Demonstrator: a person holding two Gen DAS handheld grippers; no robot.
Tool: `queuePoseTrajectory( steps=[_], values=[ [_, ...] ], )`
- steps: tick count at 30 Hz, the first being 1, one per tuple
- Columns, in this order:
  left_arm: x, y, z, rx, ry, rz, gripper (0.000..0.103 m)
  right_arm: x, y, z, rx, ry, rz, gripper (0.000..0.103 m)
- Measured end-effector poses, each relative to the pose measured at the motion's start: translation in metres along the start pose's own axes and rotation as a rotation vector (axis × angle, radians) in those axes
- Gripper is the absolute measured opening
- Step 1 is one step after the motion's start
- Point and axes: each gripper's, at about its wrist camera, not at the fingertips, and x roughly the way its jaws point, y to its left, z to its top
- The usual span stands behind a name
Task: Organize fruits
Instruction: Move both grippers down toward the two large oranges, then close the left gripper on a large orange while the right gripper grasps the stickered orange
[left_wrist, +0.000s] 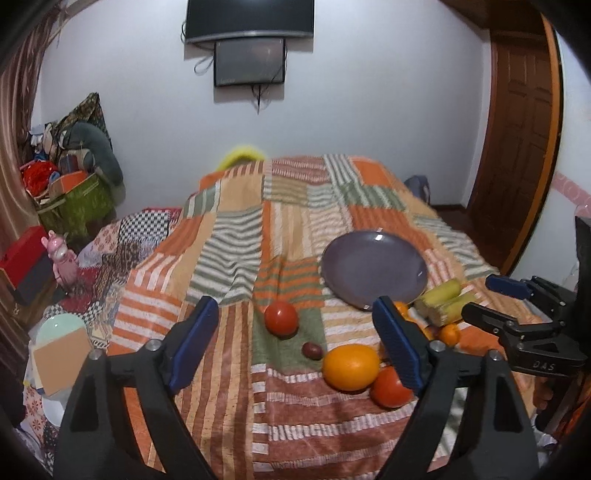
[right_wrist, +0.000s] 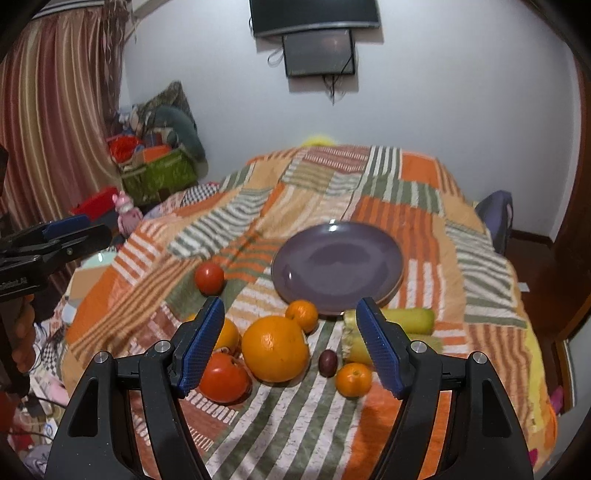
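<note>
A purple plate (left_wrist: 373, 269) (right_wrist: 338, 271) lies empty on the striped bedspread. In front of it lie a big orange (right_wrist: 275, 349) (left_wrist: 351, 367), two tomatoes (right_wrist: 223, 376) (right_wrist: 209, 277), two small mandarins (right_wrist: 302, 314) (right_wrist: 353, 379), a dark plum (right_wrist: 327, 363) (left_wrist: 312, 350) and two yellow-green corn cobs (right_wrist: 406, 320) (left_wrist: 443, 295). My left gripper (left_wrist: 299, 339) is open and empty above the far tomato (left_wrist: 280, 318) and plum. My right gripper (right_wrist: 291, 347) is open and empty, the big orange between its jaws' line of sight. It also shows in the left wrist view (left_wrist: 509, 302).
The bed (right_wrist: 332, 206) fills the middle. A green basket of clutter (right_wrist: 159, 173) and a pink toy (right_wrist: 125, 212) stand at the left by a curtain. A wooden door (left_wrist: 524, 140) is at the right. Screens (right_wrist: 317, 51) hang on the wall.
</note>
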Motion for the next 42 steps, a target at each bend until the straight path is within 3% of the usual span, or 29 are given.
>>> queuePoseTrajectory(
  steps=[9,16,28,38,42],
  values=[
    [0.049,-0.003,-0.019,0.024,0.154,-0.089,0.087,0.05,-0.002,-0.008,0.011,0.138,0.039,0.071],
    [0.07,-0.01,-0.028,0.045,0.214,-0.096,0.095,0.079,-0.007,-0.015,0.043,0.226,0.086,0.071],
    [0.099,-0.015,-0.041,0.047,0.328,-0.127,0.095,0.104,-0.004,-0.022,0.065,0.304,0.175,0.071],
    [0.11,-0.023,-0.043,0.041,0.381,-0.164,0.095,0.089,-0.008,-0.019,0.077,0.272,0.161,0.067],
    [0.118,-0.03,-0.043,0.043,0.404,-0.142,0.095,0.075,-0.014,-0.013,0.086,0.231,0.15,0.067]
  ],
)
